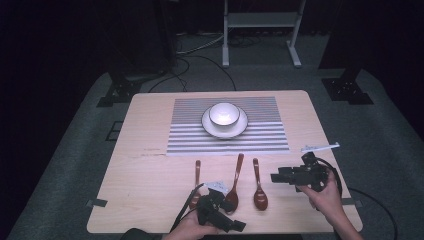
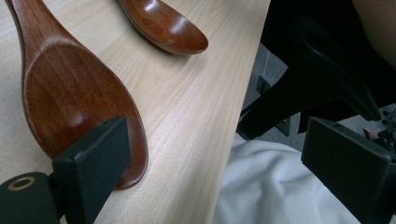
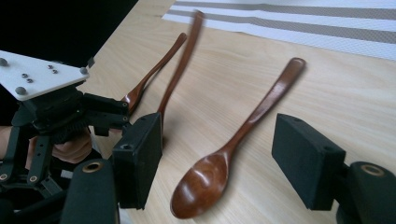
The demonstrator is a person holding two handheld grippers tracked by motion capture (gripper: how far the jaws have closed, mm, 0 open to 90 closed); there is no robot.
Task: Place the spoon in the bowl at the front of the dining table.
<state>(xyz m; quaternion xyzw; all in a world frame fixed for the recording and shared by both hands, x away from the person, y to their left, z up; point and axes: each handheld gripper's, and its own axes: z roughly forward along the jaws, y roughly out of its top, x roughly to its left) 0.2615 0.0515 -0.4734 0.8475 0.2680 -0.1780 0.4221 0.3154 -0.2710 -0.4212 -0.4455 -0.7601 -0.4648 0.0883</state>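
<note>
Where the near edge of the surface [image 1: 150, 210] meets the person's hands, the left tool [image 1: 218, 209] sits low with its jaws spread wide apart; in the left gripper view one jaw lies against the bowl of the middle spoon [image 2: 70, 93] and the other hangs past the surface edge over white cloth [image 2: 266, 186]. Nothing is clamped. The right tool [image 1: 278, 176] is held just right of the right spoon [image 1: 259, 187], jaws apart and empty; in the right gripper view they stand on either side of that spoon's bowl, above it, without contact. Three brown wooden spoons lie side by side, bowls toward the person: the left spoon [image 1: 196, 186] is partly covered by the left tool, and the middle spoon's handle angles to the right. Farther off, a striped mat [image 1: 185, 130] carries a white plate [image 1: 242, 129] with a white bowl [image 1: 223, 114] on it. A white strip [image 1: 320, 147] lies near the right edge.
</note>
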